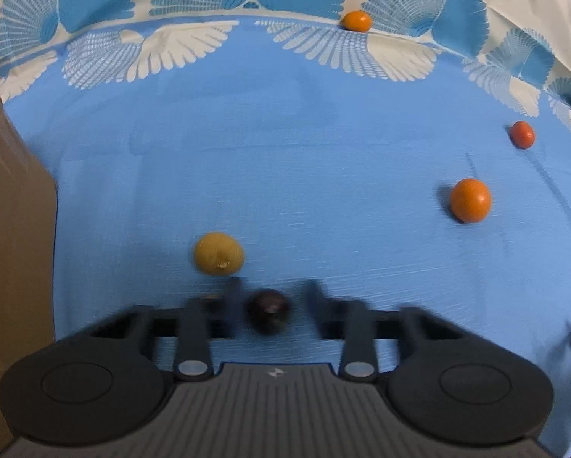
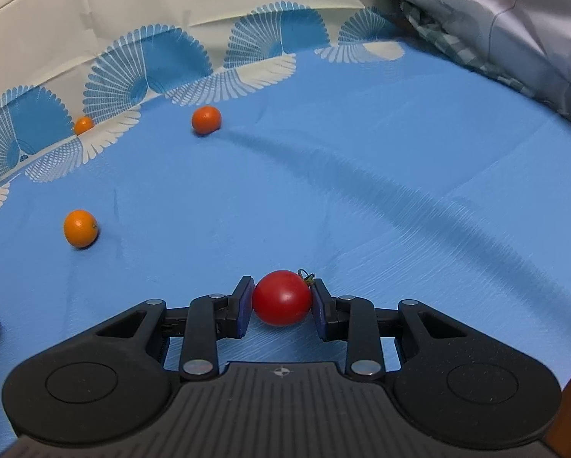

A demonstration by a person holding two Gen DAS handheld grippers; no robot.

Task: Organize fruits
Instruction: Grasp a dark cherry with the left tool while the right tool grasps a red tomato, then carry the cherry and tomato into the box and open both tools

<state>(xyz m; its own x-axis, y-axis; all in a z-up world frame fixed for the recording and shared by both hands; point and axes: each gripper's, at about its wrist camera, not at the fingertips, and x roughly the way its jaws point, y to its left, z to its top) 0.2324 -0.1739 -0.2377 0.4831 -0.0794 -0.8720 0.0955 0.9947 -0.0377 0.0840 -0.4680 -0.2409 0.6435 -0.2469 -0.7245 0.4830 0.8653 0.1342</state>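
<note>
Counting fruit: three oranges (image 1: 470,200) (image 1: 522,134) (image 1: 357,21), one yellow fruit (image 1: 219,253), one dark fruit (image 1: 268,308), one red tomato (image 2: 282,297).

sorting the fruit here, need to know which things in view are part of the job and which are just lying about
Part of the job:
red tomato, in the right gripper
dark fruit, between the left gripper's fingers
yellow fruit
three oranges

Just lying about:
cardboard box
crumpled bedding
blue cloth underneath

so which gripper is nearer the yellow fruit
Left. The left gripper sits just beside the yellow fruit, which lies ahead-left of it. The yellow fruit is outside the right wrist view.
</note>
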